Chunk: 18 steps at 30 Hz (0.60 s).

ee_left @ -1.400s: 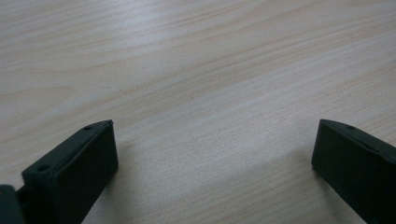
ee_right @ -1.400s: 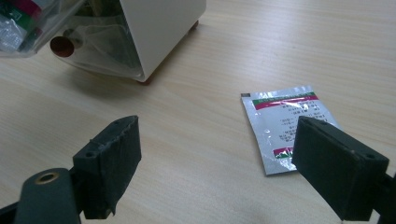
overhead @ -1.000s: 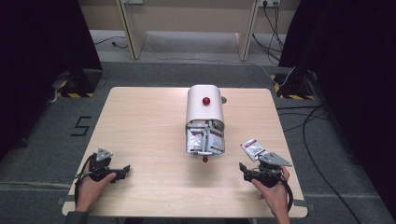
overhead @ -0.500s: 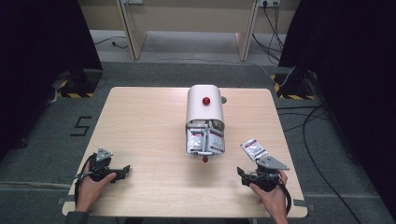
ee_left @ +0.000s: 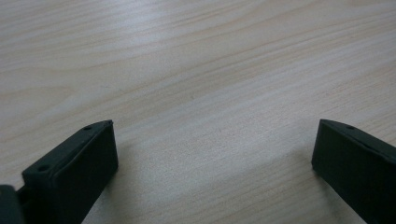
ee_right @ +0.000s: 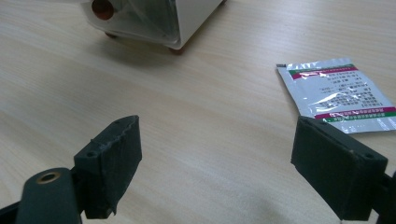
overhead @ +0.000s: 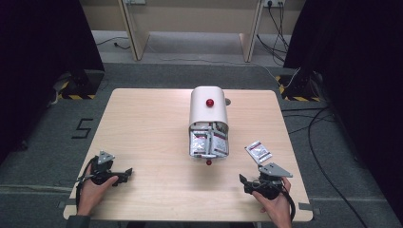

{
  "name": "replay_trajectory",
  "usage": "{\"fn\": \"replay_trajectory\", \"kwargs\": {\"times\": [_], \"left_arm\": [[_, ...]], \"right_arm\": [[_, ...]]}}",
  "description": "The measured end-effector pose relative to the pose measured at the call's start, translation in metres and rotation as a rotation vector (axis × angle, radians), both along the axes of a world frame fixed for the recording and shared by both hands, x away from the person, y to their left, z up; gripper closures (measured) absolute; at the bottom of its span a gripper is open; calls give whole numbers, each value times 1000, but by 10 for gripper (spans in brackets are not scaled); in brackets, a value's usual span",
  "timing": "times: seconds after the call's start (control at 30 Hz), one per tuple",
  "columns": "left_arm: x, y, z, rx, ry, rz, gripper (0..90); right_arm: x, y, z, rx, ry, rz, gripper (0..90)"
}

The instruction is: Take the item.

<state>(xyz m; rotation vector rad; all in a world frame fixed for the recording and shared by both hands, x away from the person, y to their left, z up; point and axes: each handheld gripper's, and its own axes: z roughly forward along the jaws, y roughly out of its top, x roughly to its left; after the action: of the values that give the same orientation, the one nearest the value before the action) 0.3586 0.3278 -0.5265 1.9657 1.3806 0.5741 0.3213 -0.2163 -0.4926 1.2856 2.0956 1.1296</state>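
A white dispenser box (overhead: 208,108) with a red knob on top lies mid-table, its clear front holding several white-and-red sachets (overhead: 208,144). One loose sachet (overhead: 258,152) (ee_right: 339,95) lies flat on the wood to its right. My right gripper (overhead: 246,183) (ee_right: 232,161) rests near the front right edge, open, empty, the sachet just beyond its right jaw. The dispenser's front corner (ee_right: 140,21) and a red knob show far left in the right gripper view. My left gripper (overhead: 124,174) (ee_left: 212,163) sits open at the front left over bare wood.
The light wooden table (overhead: 142,128) stands on grey carpet. Cables (overhead: 313,123) trail on the floor at right, and wooden furniture legs (overhead: 130,28) stand behind the table. A person's hands hold both grippers at the table's front edge.
My right gripper has drawn back toward the front edge and slightly left, away from the loose sachet. The left gripper and the dispenser have stayed put.
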Motion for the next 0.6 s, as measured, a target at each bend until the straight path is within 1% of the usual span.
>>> {"fn": "replay_trajectory", "kwargs": {"times": [0.17, 0.23, 0.3, 0.43, 0.6], "left_arm": [[0, 0, 0, 0, 0, 0, 0], [0, 0, 0, 0, 0, 0, 0], [0, 0, 0, 0, 0, 0, 0], [0, 0, 0, 0, 0, 0, 0], [0, 0, 0, 0, 0, 0, 0]], "right_arm": [[-3, 0, -1, -2, 3, 2, 172], [-5, 1, -1, 6, 13, -3, 172], [-6, -1, -2, -2, 6, 1, 172], [-9, -2, -4, 3, 14, -2, 172], [-15, -4, -9, -4, 18, -5, 174]]}}
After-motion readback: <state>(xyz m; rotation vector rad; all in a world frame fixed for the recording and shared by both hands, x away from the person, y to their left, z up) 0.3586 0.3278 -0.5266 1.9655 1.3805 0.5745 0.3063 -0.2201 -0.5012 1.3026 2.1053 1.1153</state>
